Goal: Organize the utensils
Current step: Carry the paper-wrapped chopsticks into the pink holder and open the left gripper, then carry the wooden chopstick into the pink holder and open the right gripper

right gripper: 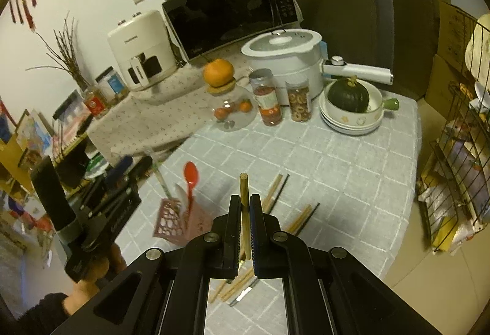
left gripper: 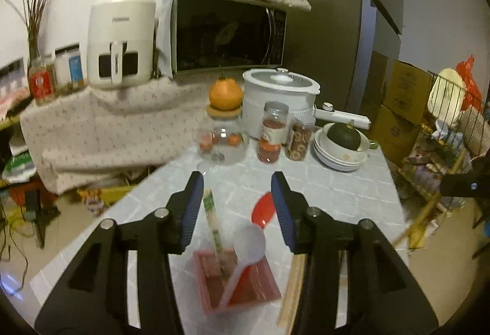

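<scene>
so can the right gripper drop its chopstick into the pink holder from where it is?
Probably yes. The right gripper is shut on a chopstick; the pink holder is beside it with bare cloth between. The left gripper hangs open over the holder and could crowd it.

The pink perforated utensil holder point(left gripper: 242, 283) has a white spoon point(left gripper: 248, 243), a red spoon point(left gripper: 260, 211) and green-printed wrapped chopsticks point(left gripper: 214, 230) standing tilted in it. Loose wooden chopsticks point(right gripper: 277, 191) lie scattered on the grey checked tablecloth point(right gripper: 337, 169) beside it, and one more chopstick point(right gripper: 244, 197) is upright, clamped.
</scene>
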{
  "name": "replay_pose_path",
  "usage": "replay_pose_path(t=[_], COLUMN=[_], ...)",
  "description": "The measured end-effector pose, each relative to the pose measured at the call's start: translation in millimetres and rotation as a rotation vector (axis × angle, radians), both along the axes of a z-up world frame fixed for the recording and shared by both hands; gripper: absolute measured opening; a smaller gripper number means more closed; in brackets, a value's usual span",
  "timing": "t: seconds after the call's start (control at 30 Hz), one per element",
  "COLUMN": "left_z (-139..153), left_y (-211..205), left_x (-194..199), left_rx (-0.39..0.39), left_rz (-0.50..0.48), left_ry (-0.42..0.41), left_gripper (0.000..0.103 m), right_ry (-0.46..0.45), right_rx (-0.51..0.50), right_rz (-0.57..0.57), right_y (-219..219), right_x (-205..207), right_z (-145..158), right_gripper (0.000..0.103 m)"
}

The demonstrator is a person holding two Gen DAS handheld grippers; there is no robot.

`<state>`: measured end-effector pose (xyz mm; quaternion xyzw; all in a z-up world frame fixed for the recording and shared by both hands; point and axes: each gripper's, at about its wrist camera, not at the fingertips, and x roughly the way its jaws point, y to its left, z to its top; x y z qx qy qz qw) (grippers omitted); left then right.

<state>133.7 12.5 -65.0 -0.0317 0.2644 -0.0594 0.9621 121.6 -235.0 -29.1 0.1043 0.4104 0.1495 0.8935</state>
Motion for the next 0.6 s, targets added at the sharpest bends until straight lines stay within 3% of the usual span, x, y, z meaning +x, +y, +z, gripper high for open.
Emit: replay_pose_path(t=[0.1,0.27,0.4,0.6], left_z=[12,24,20,12], left_y=[12,41,52,68], left_x=[-10,-23,-31,-28], left_rx=[-0.051,-0.157,-0.125,-0.203], left_rz=[0.031,0.102,0.129,0.129], left_ry=[0.043,0.151,0.235,0.338], left_gripper=[0.063,0.065,0.077,0.078], right_ry=[-0.019,-0.067,-0.094,-0.094], right_rx=[0.029,0.063,0.087,0.128], right_rz=[0.018,0.057,0.066,0.07], right_y=[6,21,32,46], right_x=[-3,-7,-3,6], right_z=[9,28,39,43], right_gripper=[0.005,0.005,0.005,0.005])
